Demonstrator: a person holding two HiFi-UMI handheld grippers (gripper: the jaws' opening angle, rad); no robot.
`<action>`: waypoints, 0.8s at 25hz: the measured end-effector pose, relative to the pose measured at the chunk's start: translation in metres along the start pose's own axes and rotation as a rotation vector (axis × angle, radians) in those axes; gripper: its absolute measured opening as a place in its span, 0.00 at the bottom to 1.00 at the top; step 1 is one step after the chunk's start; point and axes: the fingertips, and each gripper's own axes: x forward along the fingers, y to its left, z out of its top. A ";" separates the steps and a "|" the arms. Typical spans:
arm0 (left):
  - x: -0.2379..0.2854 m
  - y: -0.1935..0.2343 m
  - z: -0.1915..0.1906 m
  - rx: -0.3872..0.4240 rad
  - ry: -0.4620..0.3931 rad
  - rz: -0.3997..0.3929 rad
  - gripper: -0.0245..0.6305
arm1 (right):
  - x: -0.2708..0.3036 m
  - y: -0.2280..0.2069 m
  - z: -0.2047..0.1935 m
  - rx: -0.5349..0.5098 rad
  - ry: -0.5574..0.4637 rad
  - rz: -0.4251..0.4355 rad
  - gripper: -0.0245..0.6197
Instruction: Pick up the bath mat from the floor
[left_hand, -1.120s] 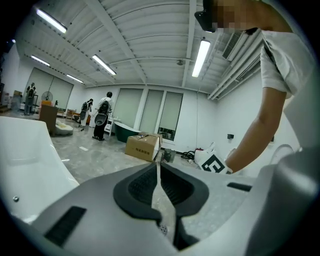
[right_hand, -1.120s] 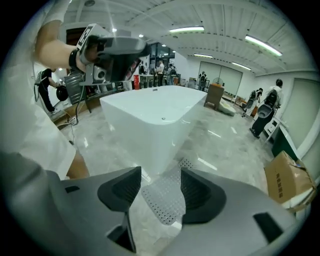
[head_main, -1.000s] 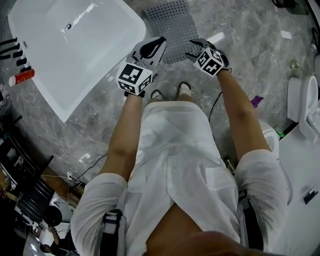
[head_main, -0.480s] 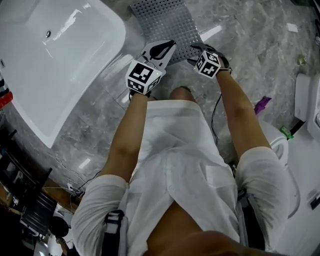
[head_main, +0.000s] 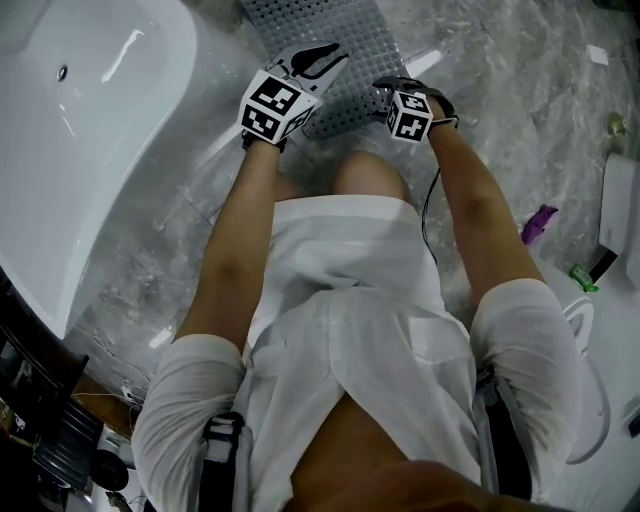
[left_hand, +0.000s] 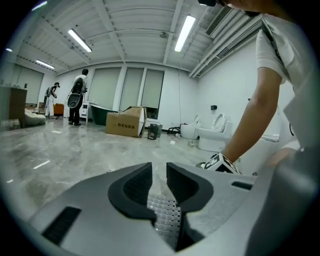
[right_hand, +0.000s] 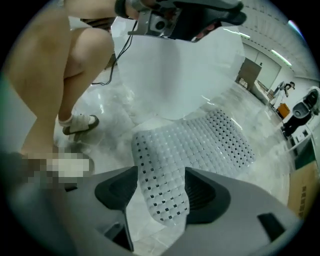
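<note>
- The bath mat (head_main: 340, 20), a pale grey rubber sheet of small squares pierced with holes, lies flat on the marble floor (head_main: 500, 80). Its near short end is just ahead of the person's knees.
- The right gripper (right_hand: 161, 174) points steeply down over a rounded corner of the mat's near end. Its jaws have just been opening and stand wide apart. The corner shows in the gap between them, below the pads and not pinched.
- The left gripper (left_hand: 159, 170) hangs over the left part of the mat's near end, held more level than the other. Its jaws stand a narrow gap apart with nothing clasped, and a strip of the mat shows below that gap.
- The two grippers are near each other over that end of the mat. The right one's marker cube (left_hand: 220, 162) shows just to the right of the left jaws.
- A white bathtub (head_main: 90, 130) stands just beside the mat's left long edge. Whether tub and mat touch cannot be told.
- On the mat's near side, a bare knee (head_main: 365, 175) comes close to the mat's end. A foot (right_hand: 77, 125) in a sandal stands on the floor beside the mat, apart from it.
- A dark cable (head_main: 428, 215) runs along the right forearm, also on the mat's near side.
- Right of the mat and well apart from it, a purple scrap (head_main: 540, 222) and a green item (head_main: 583, 276) lie on the floor.
- Beyond the mat's far end and to its right, well apart, are a toilet (left_hand: 212, 136), a cardboard box (left_hand: 125, 123) and two people (left_hand: 77, 97) standing.
</note>
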 end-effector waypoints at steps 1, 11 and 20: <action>0.005 0.005 -0.005 0.003 -0.011 0.009 0.18 | 0.013 0.001 -0.004 -0.018 0.005 0.009 0.50; 0.002 0.009 -0.043 -0.022 -0.054 0.048 0.18 | 0.112 0.049 -0.029 -0.289 0.120 0.185 0.52; -0.004 0.022 -0.062 -0.046 -0.009 0.070 0.18 | 0.163 0.051 -0.036 -0.376 0.165 0.161 0.53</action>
